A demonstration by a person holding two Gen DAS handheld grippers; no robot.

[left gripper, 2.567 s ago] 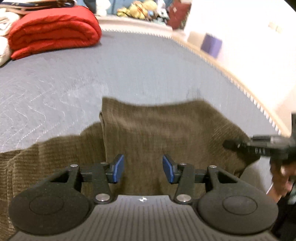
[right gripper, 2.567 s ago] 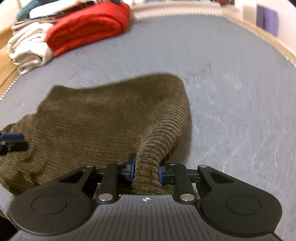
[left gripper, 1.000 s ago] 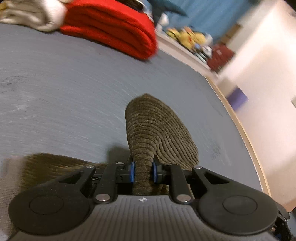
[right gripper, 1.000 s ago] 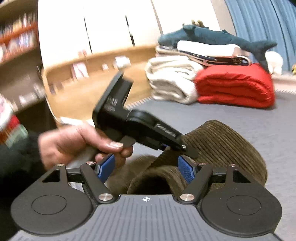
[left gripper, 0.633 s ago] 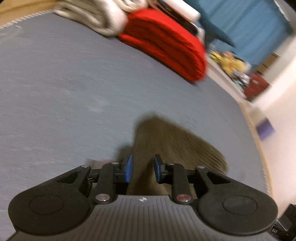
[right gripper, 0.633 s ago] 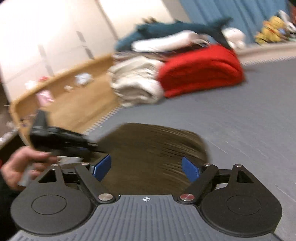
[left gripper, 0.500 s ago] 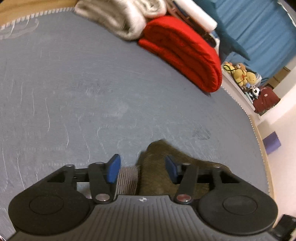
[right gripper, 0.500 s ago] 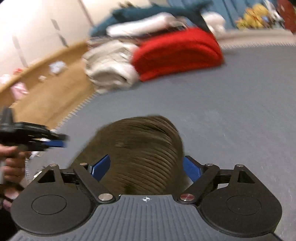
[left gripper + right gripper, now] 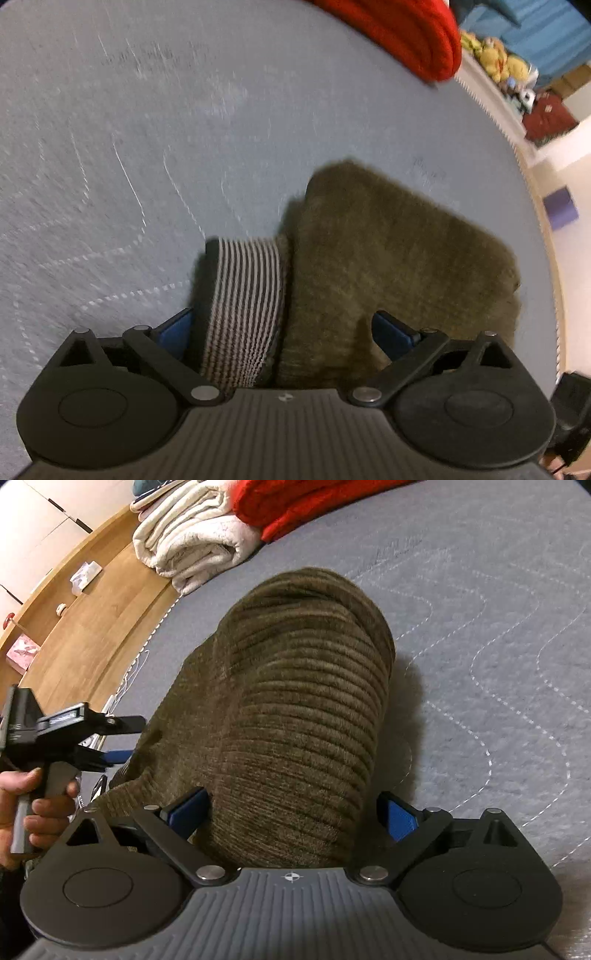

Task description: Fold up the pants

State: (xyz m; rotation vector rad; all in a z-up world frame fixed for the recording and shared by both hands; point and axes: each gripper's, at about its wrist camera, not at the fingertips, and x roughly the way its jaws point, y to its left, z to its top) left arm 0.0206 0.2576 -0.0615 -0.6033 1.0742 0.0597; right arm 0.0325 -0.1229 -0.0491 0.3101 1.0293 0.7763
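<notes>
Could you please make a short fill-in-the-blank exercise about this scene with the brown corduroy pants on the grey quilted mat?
1. The brown corduroy pants lie on a quilted mat of ____ colour.
2. The folded blanket next to the cream folded blanket is ____.
3. The jaws of the right hand-held gripper stand ____.
4. The lining showing inside the pants has a ____ pattern.

Missing words: grey; red; open; striped
</notes>
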